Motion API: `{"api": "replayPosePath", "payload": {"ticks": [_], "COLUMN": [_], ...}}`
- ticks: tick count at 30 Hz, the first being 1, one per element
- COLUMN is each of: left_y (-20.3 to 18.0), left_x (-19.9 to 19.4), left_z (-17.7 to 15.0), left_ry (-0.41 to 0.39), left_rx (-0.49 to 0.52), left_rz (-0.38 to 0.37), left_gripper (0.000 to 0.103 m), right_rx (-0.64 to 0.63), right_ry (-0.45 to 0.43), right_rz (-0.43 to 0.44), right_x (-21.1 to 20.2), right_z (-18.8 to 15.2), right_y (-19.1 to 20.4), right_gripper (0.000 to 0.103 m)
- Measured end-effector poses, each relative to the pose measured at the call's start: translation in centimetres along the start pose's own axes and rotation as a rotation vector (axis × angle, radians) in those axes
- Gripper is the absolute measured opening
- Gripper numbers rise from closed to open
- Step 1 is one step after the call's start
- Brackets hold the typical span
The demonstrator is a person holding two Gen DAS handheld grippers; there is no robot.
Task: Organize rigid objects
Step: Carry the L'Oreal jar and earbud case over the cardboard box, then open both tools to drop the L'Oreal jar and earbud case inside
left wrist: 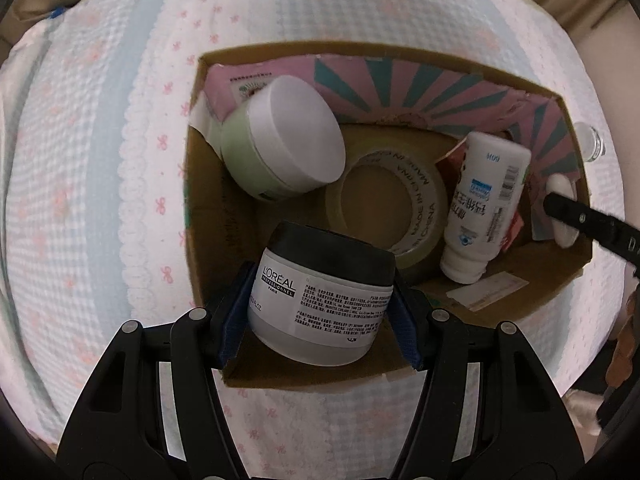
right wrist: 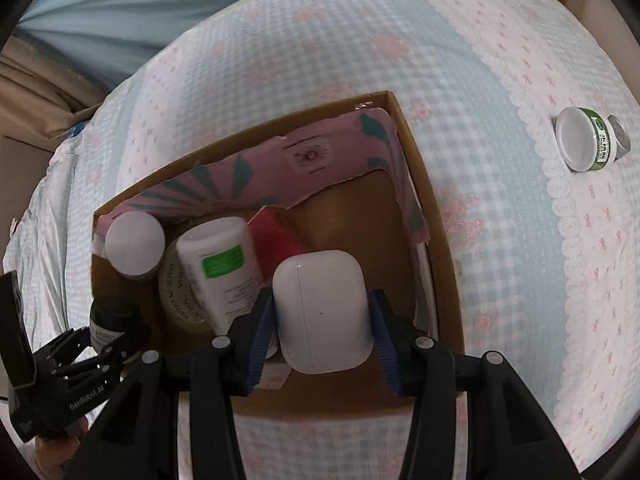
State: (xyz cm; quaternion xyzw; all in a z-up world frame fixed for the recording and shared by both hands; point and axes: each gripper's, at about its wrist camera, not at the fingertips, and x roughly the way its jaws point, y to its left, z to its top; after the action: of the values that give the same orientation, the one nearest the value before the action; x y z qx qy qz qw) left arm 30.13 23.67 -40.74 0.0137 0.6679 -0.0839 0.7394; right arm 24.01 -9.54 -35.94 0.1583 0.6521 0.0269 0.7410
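Where lettering reads, L'Oréal Professionnel jar clamped in left hand-held gripper, tape roll "MADE IN CHINA", right hand-held gripper clamping seemingly unmarked white case.

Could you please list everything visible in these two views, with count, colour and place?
Cardboard box: one, brown, on the checked cloth.
Green jar: one, white lid, inside box.
Tape roll: one, clear, box floor.
White bottle: one, lying in box.
Small pot: one, white and green, on cloth outside box.
Black-lidded jar: one, in left gripper.
White case: one, in right gripper.
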Motion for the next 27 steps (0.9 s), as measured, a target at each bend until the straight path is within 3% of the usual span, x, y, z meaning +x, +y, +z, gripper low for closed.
{"api": "replayPosePath", "payload": {"ticks": [7, 8, 9, 10, 11, 12, 14, 18, 27], "left_y": [-0.6, -0.6, -0.8, -1.0, -1.2, -1.5, -1.5, -1.1, -2.0], "left_x": [0.6, 0.4, 0.2, -0.1, -0.5, -0.9, -1.3, -2.3, -6.2], "left_z": [0.3, 0.3, 0.4, 0.4, 0.4, 0.3, 0.2, -0.6, -2.4], "left_ry": [0.013, 0.012, 0.012, 0.005, -0.002, -0.008, -0.007, -0.016, -0.078], "left_rx": [0.029, 0.029, 0.033, 0.036, 0.039, 0.044, 0.04, 0.002, 0.023], "left_rz": [0.026, 0.019, 0.008, -0.013, -0.009, 0.003, -0.002, -0.026, 0.006], "left_gripper": [0.059, 0.068, 0.079, 0.1, 0.103, 0.103, 0.103, 0.103, 0.103], "right_rx": [0.026, 0.044, 0.066, 0.085, 0.103, 0.101, 0.08, 0.021, 0.035], "right_ry": [0.027, 0.022, 0.01, -0.001, -0.016, -0.021, 0.011, 0.002, -0.031], "right_rz": [0.025, 0.043, 0.063, 0.071, 0.069, 0.119, 0.127, 0.098, 0.114], "right_x": [1.0, 1.1, 1.0, 0.8, 0.5, 0.4, 0.3, -0.5, -3.6], "right_z": [1.0, 1.1, 1.0, 0.9, 0.9, 0.8, 0.5, -0.2, -1.4], "right_y": [-0.2, -0.5, -0.7, -0.9, -1.1, -1.2, -0.8, 0.0, 0.0], "right_gripper": [0.044, 0.044, 0.049, 0.057, 0.08, 0.094, 0.103, 0.103, 0.103]}}
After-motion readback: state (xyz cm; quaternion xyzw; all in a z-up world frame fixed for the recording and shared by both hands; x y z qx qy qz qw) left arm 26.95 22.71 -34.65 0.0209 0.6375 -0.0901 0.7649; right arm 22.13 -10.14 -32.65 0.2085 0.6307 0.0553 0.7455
